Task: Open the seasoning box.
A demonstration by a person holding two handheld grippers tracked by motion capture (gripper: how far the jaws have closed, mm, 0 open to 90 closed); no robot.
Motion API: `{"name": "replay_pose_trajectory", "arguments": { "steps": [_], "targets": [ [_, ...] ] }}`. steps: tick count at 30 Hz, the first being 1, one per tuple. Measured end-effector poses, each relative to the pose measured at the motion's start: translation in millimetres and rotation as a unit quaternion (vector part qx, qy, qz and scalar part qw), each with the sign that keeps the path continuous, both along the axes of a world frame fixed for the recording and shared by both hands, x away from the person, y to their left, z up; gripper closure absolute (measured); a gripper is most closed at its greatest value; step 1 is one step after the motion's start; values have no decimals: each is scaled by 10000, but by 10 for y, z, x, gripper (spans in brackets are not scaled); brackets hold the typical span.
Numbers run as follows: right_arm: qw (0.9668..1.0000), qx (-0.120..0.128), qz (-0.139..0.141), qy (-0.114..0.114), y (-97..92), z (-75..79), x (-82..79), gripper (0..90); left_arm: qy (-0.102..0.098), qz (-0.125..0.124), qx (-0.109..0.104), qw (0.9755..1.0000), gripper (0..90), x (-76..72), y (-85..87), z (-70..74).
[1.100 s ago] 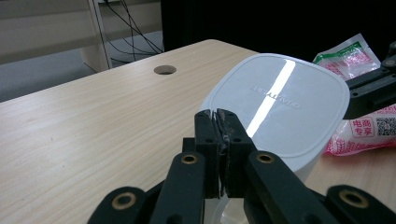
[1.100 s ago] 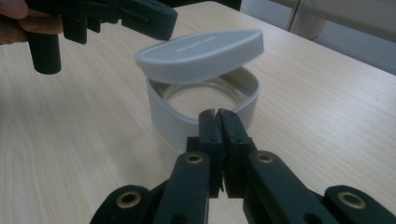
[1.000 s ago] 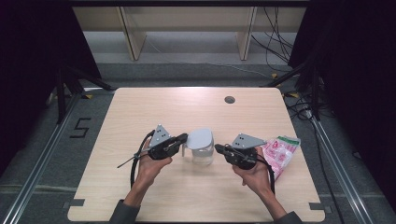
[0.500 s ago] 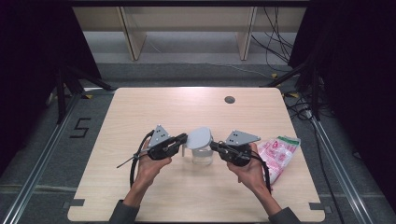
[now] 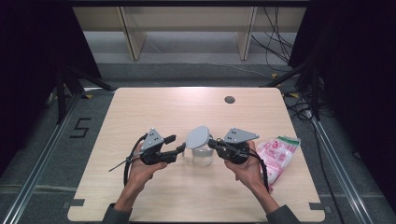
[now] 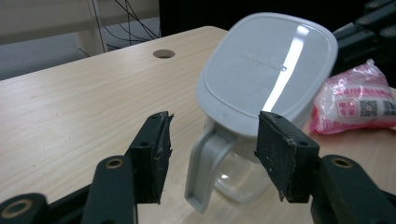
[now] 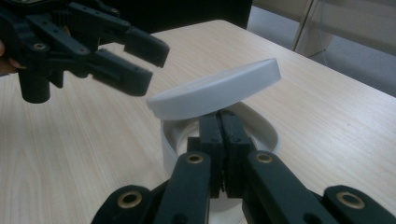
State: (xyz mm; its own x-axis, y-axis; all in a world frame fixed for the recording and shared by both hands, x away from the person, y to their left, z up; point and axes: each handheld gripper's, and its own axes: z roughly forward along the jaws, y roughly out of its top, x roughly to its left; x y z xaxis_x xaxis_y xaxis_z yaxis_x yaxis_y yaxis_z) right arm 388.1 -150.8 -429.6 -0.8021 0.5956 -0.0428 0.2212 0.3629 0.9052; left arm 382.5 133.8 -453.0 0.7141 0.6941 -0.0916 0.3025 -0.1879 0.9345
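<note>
the clear plastic jug stands at the lower middle of the high view, on the wooden table, with its grey lid tipped up on a slant over the mouth. the right gripper reaches in from the right; in the right gripper view its jaws are pinched tight together at the rim under the raised lid, seemingly on that edge of the lid, though the exact contact is hidden. the left gripper sits just left of the jug, and its jaws have just been opening: in the left gripper view they stand wide, either side of the grey handle without pressing it. the lid looks half off, so the sound way on is probably to lift it up and away while the left tongs steady the handle so the jug does not tip. both hands lie low near the tabletop, grippers pointing inward toward each other. a pink packet lies at the right
</note>
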Motion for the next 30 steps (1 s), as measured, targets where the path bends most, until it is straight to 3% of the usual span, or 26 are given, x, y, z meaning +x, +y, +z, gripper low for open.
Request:
{"name": "replay_pose_trajectory", "arguments": {
  "steps": [2, 3, 4, 6, 10, 11, 13, 16, 18, 22, 24, 29, 30],
  "targets": [
    [9999, -27, 47, 128, 21, 29, -15, 897, 18, 41, 67, 10000, 416, -31, 43, 0],
    [9999, -69, 125, 30, 31, 34, -4, 896, 18, 41, 67, 10000, 403, -31, 43, 0],
    [9999, -39, 18, 124, 47, 43, -25, 896, 45, 77, 68, 9999, 393, -46, 61, -7],
    [9999, -71, 69, -40, 64, 53, -5, 894, 70, 98, 134, 9998, 384, -77, 72, -20],
    [9999, -54, 132, 22, 104, 68, -6, 892, 87, 62, 148, 9998, 361, -121, 105, -54],
    [9998, -83, 163, -122, 134, 71, 2, 892, 82, 90, 171, 9998, 353, -144, 127, -59],
    [9997, -75, 139, -170, 157, 80, 2, 893, 48, 163, 183, 9997, 345, -197, 176, -71],
    [9997, -66, 172, -168, 194, 100, -3, 892, 32, 258, 182, 9995, 340, -264, 209, -98],
    [9998, -49, 196, -1, 218, 114, -17, 890, 47, 272, 247, 9993, 337, -315, 226, -125],
    [9995, -41, 181, -243, 271, 125, -8, 884, 82, 262, 338, 9991, 327, -406, 272, -175],
    [9996, -77, 253, -106, 295, 138, -22, 884, 92, 319, 326, 9989, 323, -435, 292, -196],
    [9995, -61, 257, -168, 346, 132, -29, 884, 120, 290, 305, 9990, 310, -473, 319, -226],
    [9992, -56, 339, -181, 391, 128, -32, 884, 111, 216, 223, 9995, 309, -479, 311, -235]
  ]
}}
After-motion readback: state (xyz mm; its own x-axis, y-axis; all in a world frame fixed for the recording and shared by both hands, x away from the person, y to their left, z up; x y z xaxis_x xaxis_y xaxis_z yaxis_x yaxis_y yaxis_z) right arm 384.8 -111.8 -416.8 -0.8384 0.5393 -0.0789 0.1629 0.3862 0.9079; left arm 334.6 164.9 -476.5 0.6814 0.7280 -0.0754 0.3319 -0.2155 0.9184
